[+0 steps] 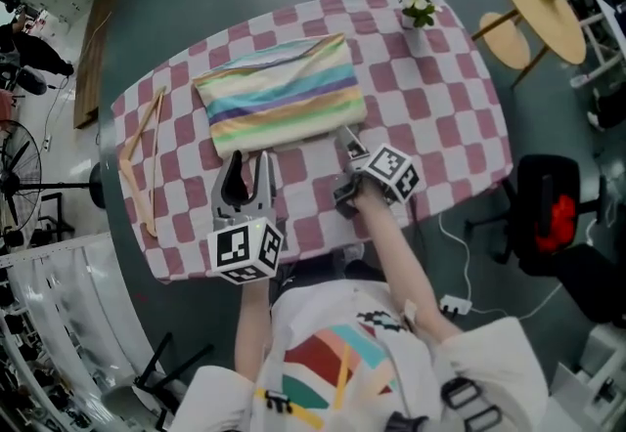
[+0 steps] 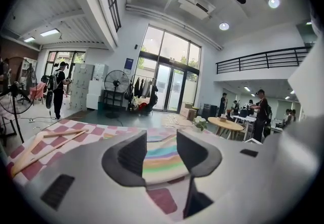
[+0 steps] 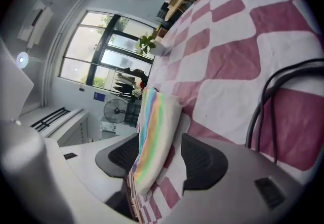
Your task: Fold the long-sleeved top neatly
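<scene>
The long-sleeved top (image 1: 284, 93), striped in pastel bands, lies folded into a rectangle at the middle of the checked table (image 1: 440, 98). My left gripper (image 1: 249, 161) hovers just in front of its near edge. In the left gripper view this gripper (image 2: 163, 148) is open, and the top (image 2: 161, 163) shows beyond the gap with nothing between the jaws. My right gripper (image 1: 344, 140) is at the top's near right corner, rolled onto its side. In the right gripper view it (image 3: 162, 148) is open, with the top's folded edge (image 3: 154, 126) between the jaws and no pad visibly pressing on it.
A wooden hanger (image 1: 142, 161) lies on the table's left side. A small pot of white flowers (image 1: 416, 5) stands at the far right corner. A black cable (image 3: 263, 101) crosses the cloth near my right gripper. Round wooden side tables (image 1: 543, 0) and a black chair (image 1: 553, 210) stand off to the right.
</scene>
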Motion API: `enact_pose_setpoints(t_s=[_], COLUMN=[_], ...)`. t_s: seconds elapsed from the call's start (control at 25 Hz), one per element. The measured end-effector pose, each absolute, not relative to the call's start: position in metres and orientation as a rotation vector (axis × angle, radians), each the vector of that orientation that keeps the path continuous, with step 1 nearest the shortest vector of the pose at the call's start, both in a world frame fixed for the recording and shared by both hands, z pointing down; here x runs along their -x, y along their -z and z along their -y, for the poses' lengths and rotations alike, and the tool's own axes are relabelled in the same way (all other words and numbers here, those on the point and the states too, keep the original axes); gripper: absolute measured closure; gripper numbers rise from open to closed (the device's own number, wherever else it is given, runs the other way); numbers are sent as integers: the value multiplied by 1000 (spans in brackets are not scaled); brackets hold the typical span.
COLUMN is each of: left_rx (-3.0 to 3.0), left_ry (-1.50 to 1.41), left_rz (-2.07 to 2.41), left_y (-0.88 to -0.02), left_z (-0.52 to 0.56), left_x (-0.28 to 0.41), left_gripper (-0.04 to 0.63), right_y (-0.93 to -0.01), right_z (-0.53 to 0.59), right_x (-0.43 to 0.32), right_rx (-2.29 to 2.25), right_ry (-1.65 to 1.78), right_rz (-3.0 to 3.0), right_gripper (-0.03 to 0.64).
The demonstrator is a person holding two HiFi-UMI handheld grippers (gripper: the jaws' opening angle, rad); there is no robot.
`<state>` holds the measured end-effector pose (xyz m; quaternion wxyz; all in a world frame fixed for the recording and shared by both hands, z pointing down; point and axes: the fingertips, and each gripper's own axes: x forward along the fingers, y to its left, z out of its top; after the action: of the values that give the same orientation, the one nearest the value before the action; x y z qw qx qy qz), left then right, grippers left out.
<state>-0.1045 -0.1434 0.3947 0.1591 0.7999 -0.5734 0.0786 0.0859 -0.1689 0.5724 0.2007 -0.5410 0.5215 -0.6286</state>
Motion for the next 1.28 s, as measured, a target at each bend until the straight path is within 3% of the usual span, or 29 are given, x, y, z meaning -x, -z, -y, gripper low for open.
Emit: enact_pose_setpoints(t_s=[0.4,0.56,0.64,0.8,1.04,1.28], left_rx=[-2252,-2226,-2212,-2190,-2154,-2093], left_ry=[-284,-300,-307,-323,-289,-225], left_rz=[1601,1594,1588,1592,1648,1746], left_y=[-419,-428,-431,-436,-434,-422], left_z=[174,182,184,186,186,176], left_x=[118,124,125,131,152,189], left_gripper=[430,430,430,430,430,430], right_y=[-598,-606,-613,-614,-548,-451], right_z=[210,216,212,210,242,302], right_x=[-93,-97,-102,-106,-89,-14], right_rx=[1596,1655,1704,1693,1776,1768], right_ry=[1762,1762,1774,1761,1502,1073], right_rz=[-1358,-1314,-1247,-1185,-1563,-2193], right_gripper=[383,444,546,596,603,603])
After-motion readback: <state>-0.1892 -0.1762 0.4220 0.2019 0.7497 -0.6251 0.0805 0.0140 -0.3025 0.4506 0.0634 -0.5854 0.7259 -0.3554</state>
